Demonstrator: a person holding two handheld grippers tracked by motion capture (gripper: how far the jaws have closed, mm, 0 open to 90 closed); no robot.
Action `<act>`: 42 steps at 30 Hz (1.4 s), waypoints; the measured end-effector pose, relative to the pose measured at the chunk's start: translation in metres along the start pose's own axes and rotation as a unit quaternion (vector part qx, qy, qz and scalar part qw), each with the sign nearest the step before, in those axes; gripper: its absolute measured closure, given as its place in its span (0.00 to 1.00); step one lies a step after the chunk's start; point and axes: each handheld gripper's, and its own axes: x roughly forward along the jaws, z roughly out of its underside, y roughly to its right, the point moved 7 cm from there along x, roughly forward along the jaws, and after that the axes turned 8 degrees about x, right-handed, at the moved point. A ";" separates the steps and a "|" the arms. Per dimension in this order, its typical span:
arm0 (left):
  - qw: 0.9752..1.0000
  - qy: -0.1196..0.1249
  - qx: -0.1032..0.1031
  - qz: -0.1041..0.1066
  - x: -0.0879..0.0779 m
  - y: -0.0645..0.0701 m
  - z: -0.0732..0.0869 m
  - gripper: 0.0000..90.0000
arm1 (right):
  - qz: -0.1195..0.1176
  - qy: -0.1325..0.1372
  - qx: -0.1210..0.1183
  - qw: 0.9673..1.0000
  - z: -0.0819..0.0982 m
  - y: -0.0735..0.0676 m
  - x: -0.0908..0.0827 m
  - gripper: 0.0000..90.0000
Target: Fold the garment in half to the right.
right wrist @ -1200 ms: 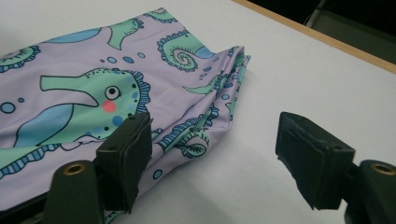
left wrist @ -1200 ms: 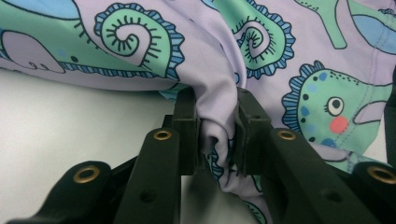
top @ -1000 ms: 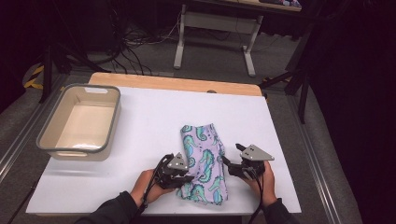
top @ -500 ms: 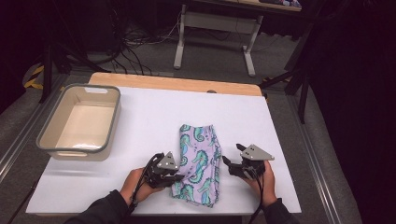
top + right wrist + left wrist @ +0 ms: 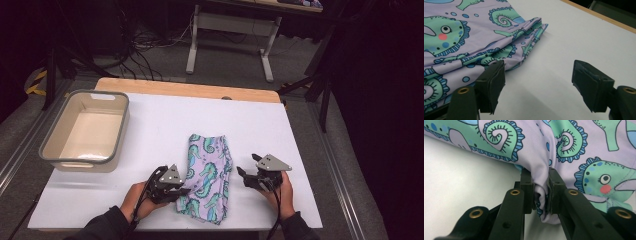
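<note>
A folded lilac cloth [image 5: 207,175] printed with green seahorses lies on the white table [image 5: 165,125], toward its front middle. My left gripper [image 5: 181,192] is at the cloth's left edge near the front, shut on a pinched fold of the cloth [image 5: 541,197]; in the left gripper view the fabric bunches between the two pads. My right gripper [image 5: 245,176] rests just right of the cloth, open. In the right gripper view its left jaw touches the cloth's edge [image 5: 499,50] and nothing lies between the jaws, just bare table [image 5: 574,40].
A grey-rimmed beige tub [image 5: 62,157], empty, stands at the table's left. A wooden strip [image 5: 190,90] runs along the far edge. Beyond it are white desk legs [image 5: 192,42] and cables on the floor.
My left gripper has slid left and toward the front, dragging the cloth's near left edge with it. The right gripper has stayed where it was.
</note>
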 end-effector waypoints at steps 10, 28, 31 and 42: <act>1.000 0.003 -0.001 -0.007 -0.006 0.001 0.006 0.87 | -0.003 0.005 -0.001 1.000 -0.002 0.000 0.002 0.31; 1.000 0.008 -0.008 -0.010 -0.006 0.006 0.009 0.87 | -0.082 -0.008 0.051 0.995 -0.049 -0.009 0.056 0.18; 1.000 0.011 -0.010 -0.008 -0.006 0.006 0.009 0.87 | -0.078 -0.025 0.046 0.996 -0.055 -0.012 0.075 0.18; 1.000 0.014 -0.011 -0.004 -0.005 0.006 0.009 0.87 | -0.076 -0.122 0.040 0.989 -0.053 -0.015 0.130 0.14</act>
